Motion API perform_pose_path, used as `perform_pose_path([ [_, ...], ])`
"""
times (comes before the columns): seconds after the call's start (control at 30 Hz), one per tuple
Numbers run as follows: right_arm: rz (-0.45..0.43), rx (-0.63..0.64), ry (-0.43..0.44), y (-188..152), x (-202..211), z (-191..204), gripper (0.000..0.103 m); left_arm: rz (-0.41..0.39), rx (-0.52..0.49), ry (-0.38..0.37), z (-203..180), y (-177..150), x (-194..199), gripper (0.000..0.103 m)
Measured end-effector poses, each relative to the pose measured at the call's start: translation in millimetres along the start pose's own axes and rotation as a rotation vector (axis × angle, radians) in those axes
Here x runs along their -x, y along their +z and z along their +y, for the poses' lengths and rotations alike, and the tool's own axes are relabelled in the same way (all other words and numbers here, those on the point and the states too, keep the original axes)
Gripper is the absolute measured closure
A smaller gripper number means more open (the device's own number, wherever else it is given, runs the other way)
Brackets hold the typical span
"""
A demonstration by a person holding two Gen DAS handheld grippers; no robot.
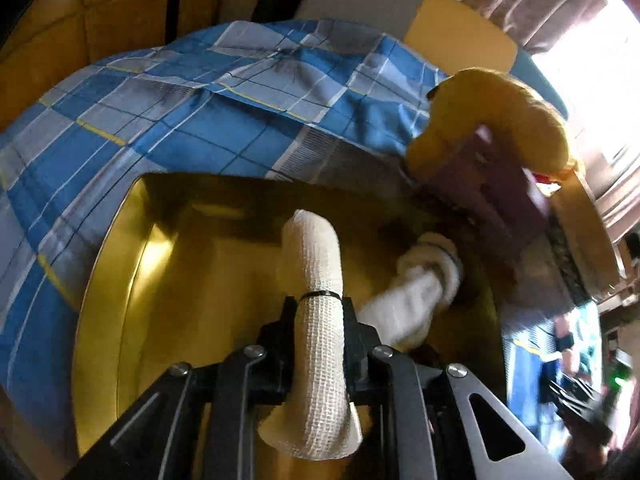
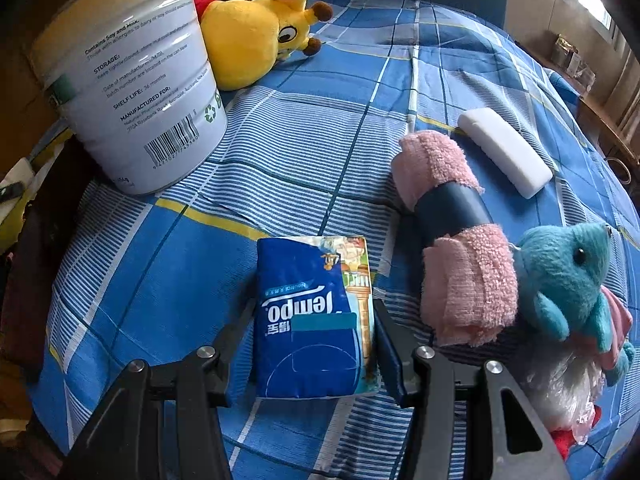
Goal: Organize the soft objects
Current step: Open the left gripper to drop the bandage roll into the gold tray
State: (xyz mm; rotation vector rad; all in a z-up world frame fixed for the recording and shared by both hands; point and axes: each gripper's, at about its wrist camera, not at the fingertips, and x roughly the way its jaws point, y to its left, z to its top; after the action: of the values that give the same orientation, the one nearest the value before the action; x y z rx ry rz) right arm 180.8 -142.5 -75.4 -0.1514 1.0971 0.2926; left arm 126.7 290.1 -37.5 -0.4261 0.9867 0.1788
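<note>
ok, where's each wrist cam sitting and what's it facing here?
Left wrist: on the left gripper, looking steeply down into the gold-lined can; its jaws, shut on a white gauze roll, show.
Right wrist: on the right gripper, angled down at the blue checked cloth; its jaws around the tissue pack show.
Shared: the cloth, the can, the yellow plush.

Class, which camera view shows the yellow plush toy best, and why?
The right wrist view: the yellow plush toy lies whole beside the tin can, face and ears sharp. The left wrist view shows only part of it, blurred and backlit.
</note>
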Motion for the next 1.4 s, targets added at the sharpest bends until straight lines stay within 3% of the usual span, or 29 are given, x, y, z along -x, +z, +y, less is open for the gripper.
perform_pose_path([
  [0.07, -0.003, -0.001, -0.001, 0, 0, 0, 0.050, -0.014, -0.018, 0.029, -4, 8, -9, 0.077],
  [0.13, -0.005, 0.001, -0.005, -1, 0, 1, 0.050, -0.024, -0.021, 0.038, -5, 14, -15, 0.062],
  [0.43, -0.008, 0.010, -0.015, -2, 1, 2, 0.050, -0.106, -0.085, 0.101, -19, -9, 16, 0.046],
  [0.53, -0.009, 0.010, -0.019, -2, 1, 2, 0.050, -0.140, -0.097, 0.072, -25, -27, 38, 0.039],
  [0.73, -0.016, 0.007, -0.026, -3, 1, 3, 0.050, -0.220, -0.151, 0.053, -43, -62, 78, 0.037],
  [1.07, -0.025, -0.004, -0.044, -5, 4, 5, 0.050, -0.261, -0.196, 0.082, -55, -101, 103, 0.031],
  [1.4, -0.027, -0.064, -0.089, -7, 7, 11, 0.051, -0.235, -0.218, 0.076, -54, -121, 103, 0.030],
])
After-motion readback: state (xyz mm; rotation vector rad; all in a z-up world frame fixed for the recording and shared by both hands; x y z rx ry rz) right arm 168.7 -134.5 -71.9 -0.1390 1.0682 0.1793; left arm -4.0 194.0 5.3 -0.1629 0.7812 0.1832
